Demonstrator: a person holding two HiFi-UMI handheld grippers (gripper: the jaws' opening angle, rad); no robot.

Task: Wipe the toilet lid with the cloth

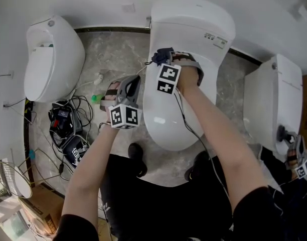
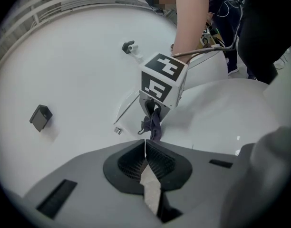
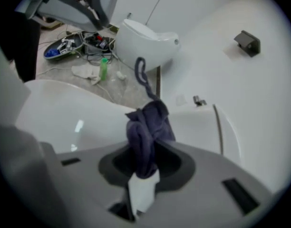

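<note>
Cloth — dark purple, bunched — sat pinched between the jaws of the right gripper, held at the back of the toilet lid near the tank, probably touching the lid, though contact was hard to confirm. That grip left a wad free for wiping. The left gripper hung beside the lid's left edge, jaws pressed together on nothing — out of the stroke's way.
</note>
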